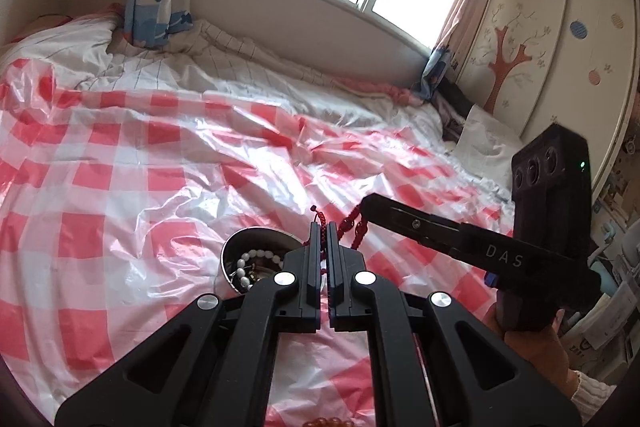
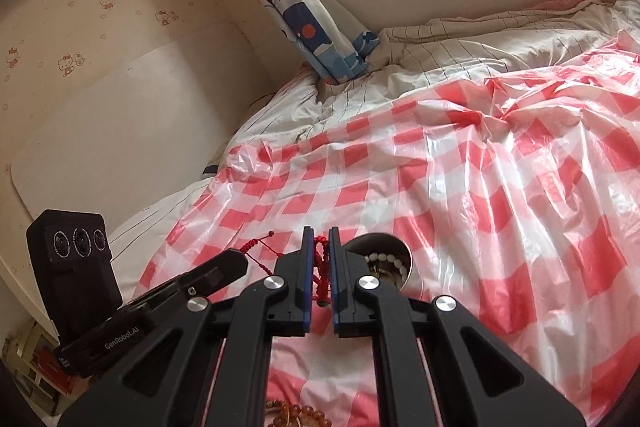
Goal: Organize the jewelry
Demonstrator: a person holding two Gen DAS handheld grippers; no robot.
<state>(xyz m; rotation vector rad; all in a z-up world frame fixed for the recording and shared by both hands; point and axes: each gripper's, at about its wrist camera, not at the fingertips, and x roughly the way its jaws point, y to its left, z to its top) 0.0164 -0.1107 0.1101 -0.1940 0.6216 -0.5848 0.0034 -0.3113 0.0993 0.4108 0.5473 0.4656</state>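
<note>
A metal bowl (image 1: 256,247) holding a pearl bracelet (image 1: 256,261) is seen on the red-checked plastic sheet (image 1: 120,167) over the bed. Beside it, the left hand-held gripper (image 1: 323,227) is pressed together on a red braided cord (image 1: 352,223). The same cord is pinched at its other end by the right hand-held gripper (image 2: 319,233). Brown beads (image 2: 308,413) lie below on the sheet.

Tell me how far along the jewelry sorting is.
Done: a pearl strand lies in the metal bowl. In hand: both grippers, left and right, pinch the red braided cord beside the bowl. Left: brown beads on the checkered sheet.
</note>
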